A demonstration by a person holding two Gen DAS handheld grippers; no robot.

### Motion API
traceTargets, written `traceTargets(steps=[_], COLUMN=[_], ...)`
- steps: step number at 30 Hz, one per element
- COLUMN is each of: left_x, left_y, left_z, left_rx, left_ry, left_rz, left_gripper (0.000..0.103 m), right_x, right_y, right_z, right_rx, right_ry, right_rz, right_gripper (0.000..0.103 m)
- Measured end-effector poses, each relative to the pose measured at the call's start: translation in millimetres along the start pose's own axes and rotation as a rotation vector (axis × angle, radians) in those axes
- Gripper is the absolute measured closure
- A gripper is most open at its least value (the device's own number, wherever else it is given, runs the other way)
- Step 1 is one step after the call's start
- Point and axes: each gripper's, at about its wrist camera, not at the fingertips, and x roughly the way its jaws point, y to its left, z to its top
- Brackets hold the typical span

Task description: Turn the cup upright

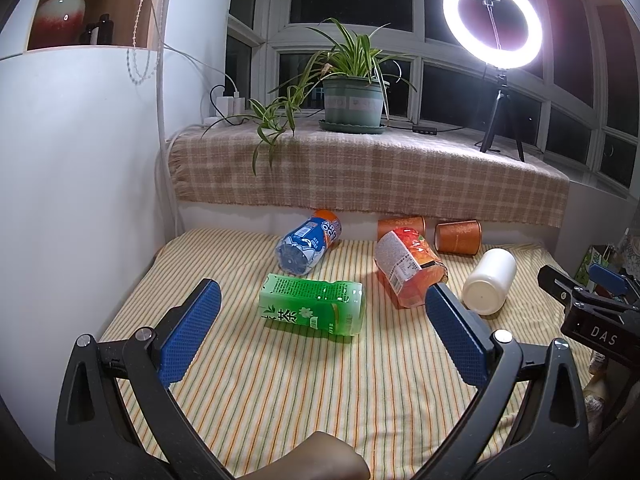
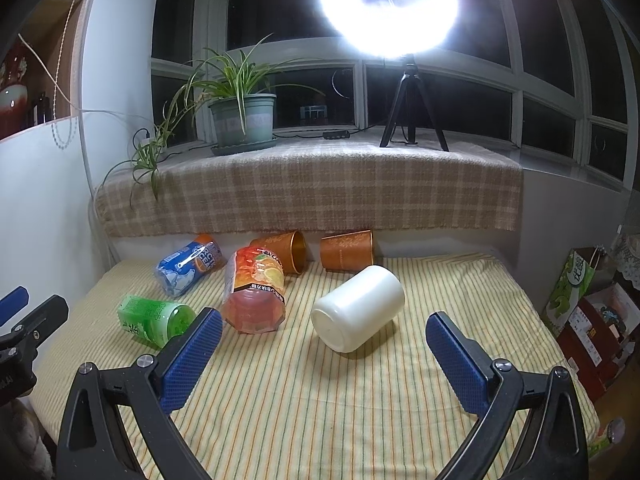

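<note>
Several cups lie on their sides on a striped cloth table [image 1: 280,392] [image 2: 304,400]. A green cup [image 1: 312,309] [image 2: 154,320] lies just ahead of my open, empty left gripper [image 1: 320,336]. A white cup [image 1: 489,281] [image 2: 358,307] lies ahead of my open, empty right gripper [image 2: 324,352], its base towards me. An orange-label clear cup [image 1: 410,266] [image 2: 256,292], a blue cup [image 1: 308,244] [image 2: 190,266] and two copper cups [image 1: 458,237] [image 1: 400,225] [image 2: 347,251] [image 2: 286,250] lie behind. The right gripper also shows at the right edge of the left wrist view [image 1: 592,300].
A plaid-covered sill [image 1: 360,172] [image 2: 312,196] rises behind the table, with a potted plant [image 1: 352,100] [image 2: 242,120] and a ring light on a tripod [image 1: 494,24] [image 2: 412,120]. A white wall [image 1: 80,160] stands left. Boxes and bags [image 2: 588,312] sit right of the table.
</note>
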Motion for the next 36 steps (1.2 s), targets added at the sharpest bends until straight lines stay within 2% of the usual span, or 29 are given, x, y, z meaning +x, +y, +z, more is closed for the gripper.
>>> traceTargets(steps=[20, 28, 36], left_x=[13, 17, 18], left_y=[19, 47, 78], left_z=[-6, -15, -30], left_rx=[-0.014, -0.031, -0.036], left_ry=[0.015, 0.041, 0.076], left_rz=[0.026, 0.08, 0.135], left_gripper=[0.0, 0.0, 0.0], right_x=[23, 58, 119], right_y=[25, 54, 98], right_z=[15, 35, 61], right_rx=[-0.021, -0.031, -0.029], right_ry=[0.031, 0.086, 0.235], right_rz=[0.064, 0.161, 0.307], right_gripper=[0.0, 0.0, 0.007])
